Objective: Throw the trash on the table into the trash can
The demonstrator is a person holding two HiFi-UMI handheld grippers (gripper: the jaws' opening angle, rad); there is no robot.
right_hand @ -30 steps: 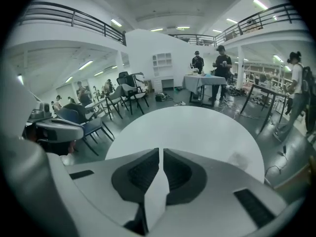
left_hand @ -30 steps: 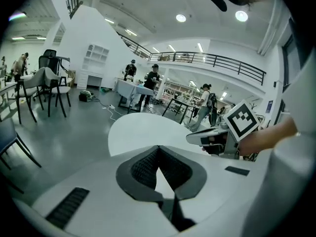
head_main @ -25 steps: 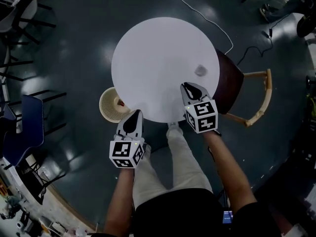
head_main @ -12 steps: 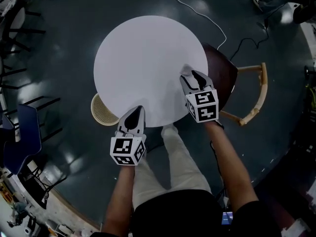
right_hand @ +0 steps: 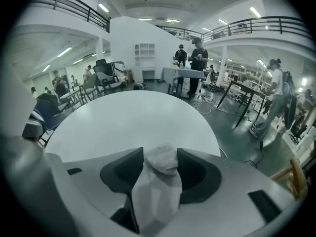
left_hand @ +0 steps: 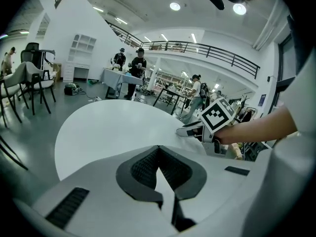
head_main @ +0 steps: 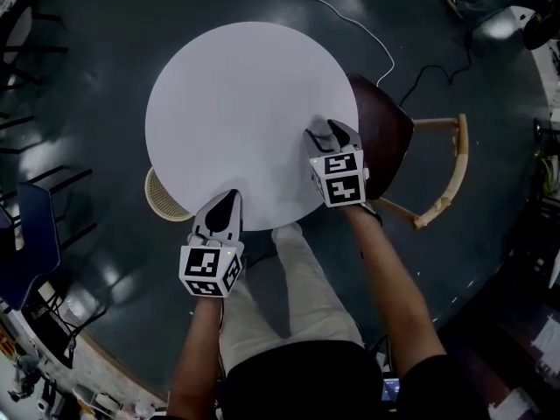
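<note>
A crumpled white tissue (right_hand: 160, 161) lies on the round white table (head_main: 236, 103) near its right edge. My right gripper (head_main: 320, 133) is over it; its jaws are opening, and in the right gripper view the tissue sits between the two dark pads (right_hand: 123, 169) without being squeezed. My left gripper (head_main: 225, 202) hovers at the table's near edge, shut and holding nothing; its pads (left_hand: 143, 167) meet at the tip. A round woven trash can (head_main: 162, 199) stands on the floor, half under the table's left rim.
A dark-seated chair with a wooden frame (head_main: 389, 138) is pushed against the table's right side. A white cable (head_main: 367, 33) runs over the dark floor behind the table. A blue chair (head_main: 35, 234) stands at the far left. People and desks are far behind.
My right gripper has moved forward over the table to the tissue, and its jaws have gone from shut to wide around it. The left gripper keeps its place at the near edge.
</note>
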